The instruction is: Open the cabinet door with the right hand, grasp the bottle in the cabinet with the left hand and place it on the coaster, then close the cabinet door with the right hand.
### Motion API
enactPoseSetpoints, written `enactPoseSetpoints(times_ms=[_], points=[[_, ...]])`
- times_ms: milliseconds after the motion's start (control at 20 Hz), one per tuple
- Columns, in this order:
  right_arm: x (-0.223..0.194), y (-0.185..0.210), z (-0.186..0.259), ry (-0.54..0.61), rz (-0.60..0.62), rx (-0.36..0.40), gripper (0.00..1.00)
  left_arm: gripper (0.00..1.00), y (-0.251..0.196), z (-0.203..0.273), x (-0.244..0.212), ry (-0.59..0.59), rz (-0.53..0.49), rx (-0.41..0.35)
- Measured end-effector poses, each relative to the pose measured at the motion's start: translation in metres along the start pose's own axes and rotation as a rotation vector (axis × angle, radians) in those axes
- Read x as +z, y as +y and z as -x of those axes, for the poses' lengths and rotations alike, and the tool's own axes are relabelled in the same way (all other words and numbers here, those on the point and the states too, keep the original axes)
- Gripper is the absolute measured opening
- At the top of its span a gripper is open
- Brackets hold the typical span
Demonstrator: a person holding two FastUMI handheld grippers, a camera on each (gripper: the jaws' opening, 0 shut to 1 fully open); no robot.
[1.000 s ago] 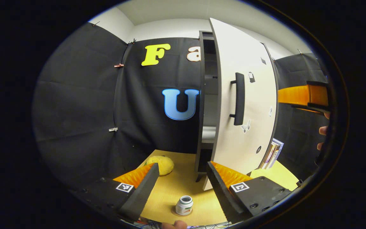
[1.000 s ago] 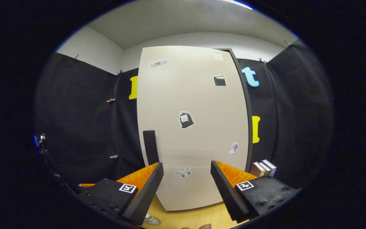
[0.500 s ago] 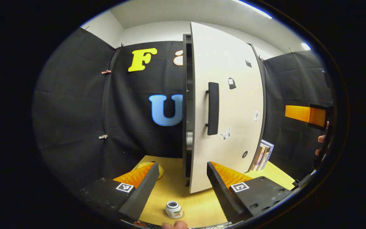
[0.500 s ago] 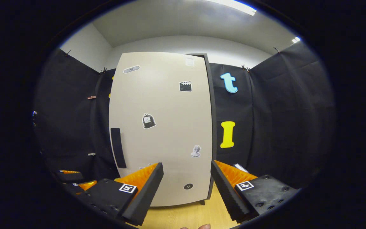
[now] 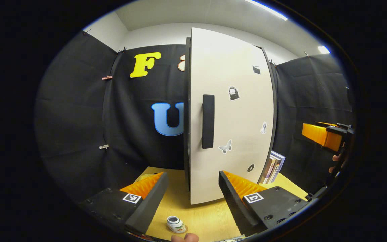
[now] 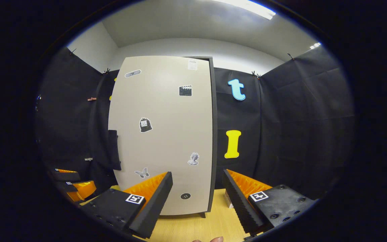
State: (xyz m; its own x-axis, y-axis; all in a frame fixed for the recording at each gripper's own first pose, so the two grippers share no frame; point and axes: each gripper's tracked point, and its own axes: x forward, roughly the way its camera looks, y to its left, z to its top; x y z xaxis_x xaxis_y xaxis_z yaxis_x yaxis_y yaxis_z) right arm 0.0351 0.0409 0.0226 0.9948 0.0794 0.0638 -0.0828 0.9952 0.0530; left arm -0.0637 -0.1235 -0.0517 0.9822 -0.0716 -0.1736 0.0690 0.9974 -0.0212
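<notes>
Wooden tabletop: bottle on coaster. Cabinet door nearly flush; judge final light push near handle. Left gripper, right gripper both wide, empty.

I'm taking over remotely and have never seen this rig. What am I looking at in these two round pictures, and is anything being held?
Each picture comes from a camera riding on a hand-held two-finger gripper, looking along its fingers. In the left gripper view, the left gripper is open and holds nothing; the small bottle stands on the coaster on the wooden table. The cabinet door with its dark handle looks shut. Books stand beside the cabinet. In the right gripper view, the right gripper is open too, empty, facing the door.
</notes>
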Motion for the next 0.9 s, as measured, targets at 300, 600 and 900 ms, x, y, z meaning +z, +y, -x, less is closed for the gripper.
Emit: enactPoseSetpoints(times_ms=[300,600,900], points=[[-0.001,-0.014,0.008,-0.006,-0.008,-0.017,0.98,0.95,-0.019,-0.006,0.006,-0.009,0.016,-0.016],[-0.001,-0.027,0.014,-0.012,-0.021,-0.032,0.98,0.95,-0.035,-0.011,0.009,-0.013,0.006,-0.031],[-0.004,-0.033,0.017,-0.011,-0.022,-0.033,0.98,0.95,-0.04,-0.013,0.012,-0.013,0.006,-0.033]])
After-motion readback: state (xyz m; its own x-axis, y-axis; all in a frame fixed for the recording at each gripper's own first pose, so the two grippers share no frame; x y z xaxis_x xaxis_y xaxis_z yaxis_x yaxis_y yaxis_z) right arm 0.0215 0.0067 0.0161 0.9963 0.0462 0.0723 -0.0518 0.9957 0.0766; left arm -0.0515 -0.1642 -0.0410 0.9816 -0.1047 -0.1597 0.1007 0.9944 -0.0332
